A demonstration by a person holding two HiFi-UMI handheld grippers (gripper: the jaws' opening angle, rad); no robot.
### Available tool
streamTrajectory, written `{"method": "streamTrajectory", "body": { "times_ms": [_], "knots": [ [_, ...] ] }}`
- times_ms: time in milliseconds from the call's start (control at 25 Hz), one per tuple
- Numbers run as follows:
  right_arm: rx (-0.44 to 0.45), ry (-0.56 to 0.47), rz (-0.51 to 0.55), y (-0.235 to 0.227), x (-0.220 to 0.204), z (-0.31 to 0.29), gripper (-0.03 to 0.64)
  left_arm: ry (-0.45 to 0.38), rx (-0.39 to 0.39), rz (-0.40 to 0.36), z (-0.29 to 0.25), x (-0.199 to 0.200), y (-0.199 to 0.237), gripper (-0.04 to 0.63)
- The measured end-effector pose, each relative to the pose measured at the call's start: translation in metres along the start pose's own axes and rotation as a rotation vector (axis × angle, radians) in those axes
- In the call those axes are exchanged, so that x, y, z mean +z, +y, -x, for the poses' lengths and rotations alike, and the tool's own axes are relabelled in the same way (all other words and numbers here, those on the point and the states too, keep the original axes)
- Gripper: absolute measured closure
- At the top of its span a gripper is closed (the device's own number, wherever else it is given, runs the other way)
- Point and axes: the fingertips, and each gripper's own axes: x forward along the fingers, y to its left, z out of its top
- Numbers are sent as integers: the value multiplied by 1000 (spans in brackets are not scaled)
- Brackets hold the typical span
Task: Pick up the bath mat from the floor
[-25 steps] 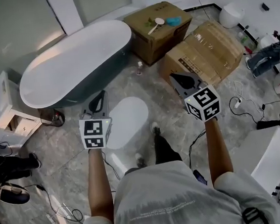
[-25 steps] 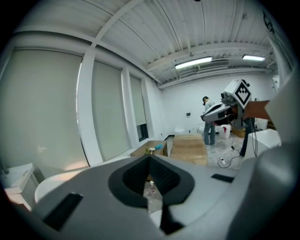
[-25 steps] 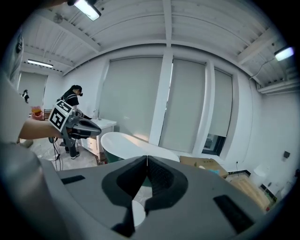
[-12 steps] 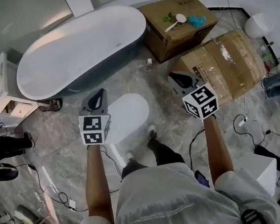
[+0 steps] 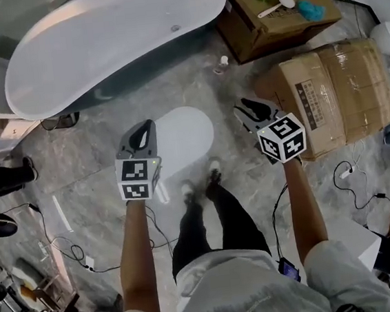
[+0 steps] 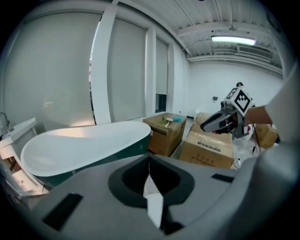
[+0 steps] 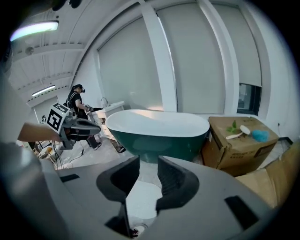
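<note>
Hovering above bath mat (image 5: 181,136): left gripper (image 5: 143,127) jaws clenched; right gripper (image 5: 245,105) jaws opening, empty.

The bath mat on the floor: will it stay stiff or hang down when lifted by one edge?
The bath mat lies thin and flat on the floor, so it probably droops when lifted. It looks light for its size. Its edge sits flush, so pinching it may be awkward.

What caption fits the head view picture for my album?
Standing at the white bath mat, a person holds the shut left tool and the opening, empty right tool near a bathtub.
</note>
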Motion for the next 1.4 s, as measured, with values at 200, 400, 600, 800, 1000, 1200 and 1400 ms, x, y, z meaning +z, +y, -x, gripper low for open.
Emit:
{"method": "streamTrajectory", "body": {
  "times_ms": [200,400,600,800,1000,1200,1400],
  "knots": [
    [5,78,-19,-14,-93,-86,472,42,-13,46,-58,-94,8,578],
    [4,108,-79,-30,-178,-148,471,82,-46,79,-117,-189,0,578],
    [-14,137,-106,-48,-253,-209,459,107,-77,105,-177,-261,-6,578],
    [-15,178,-108,-65,-322,-271,432,113,-93,96,-238,-325,-1,578],
    [-13,202,-88,-85,-383,-333,400,108,-99,95,-300,-385,9,578],
    [-9,251,-103,-106,-450,-393,390,118,-122,73,-355,-443,7,578],
    [-9,271,-115,-120,-498,-438,390,128,-141,74,-393,-493,1,578]
  ]
}}
